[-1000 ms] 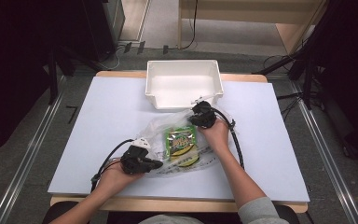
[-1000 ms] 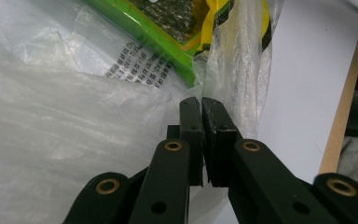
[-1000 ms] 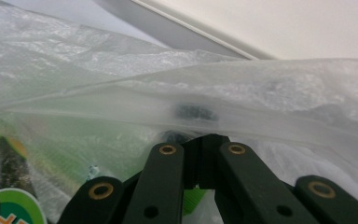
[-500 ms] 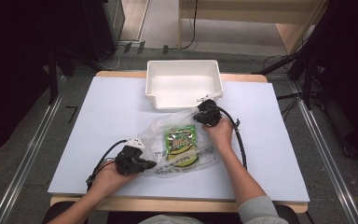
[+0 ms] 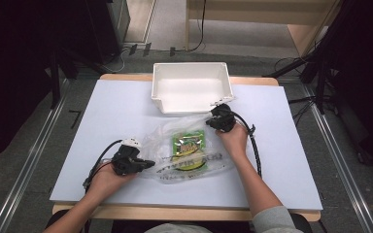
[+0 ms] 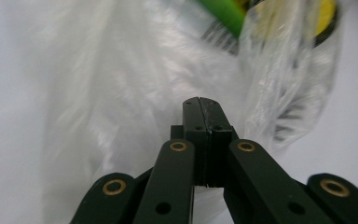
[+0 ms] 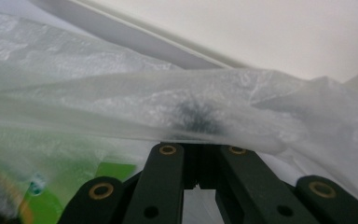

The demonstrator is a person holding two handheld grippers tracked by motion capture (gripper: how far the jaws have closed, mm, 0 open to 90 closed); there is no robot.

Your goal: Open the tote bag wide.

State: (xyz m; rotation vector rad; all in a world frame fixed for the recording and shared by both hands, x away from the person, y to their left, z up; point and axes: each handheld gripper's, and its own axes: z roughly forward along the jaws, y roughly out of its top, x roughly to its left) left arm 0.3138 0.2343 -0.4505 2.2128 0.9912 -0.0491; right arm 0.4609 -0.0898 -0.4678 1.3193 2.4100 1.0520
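A clear plastic bag [image 5: 165,141] lies on the pale table, with a green and yellow packet [image 5: 188,143] inside it. My left gripper [image 5: 150,165] is at the bag's near left edge, its jaws pressed together with the film pinched at their tips [image 6: 200,100]. The film fans out tight from there toward the packet [image 6: 223,11]. My right gripper [image 5: 212,120] is at the bag's far right corner, shut on the film. In the right gripper view the bag [image 7: 121,93] drapes over the jaw tips [image 7: 198,140] and hides them.
A white tray [image 5: 190,68] stands just beyond the bag at the table's far middle, its wall [image 7: 261,32] close to my right gripper. Bare table [image 5: 102,111] stretches left and right. Black cables trail from both grippers toward the near edge.
My left gripper has moved left and slightly away from the packet, drawing the bag's near edge with it. The right gripper has stayed by the tray.
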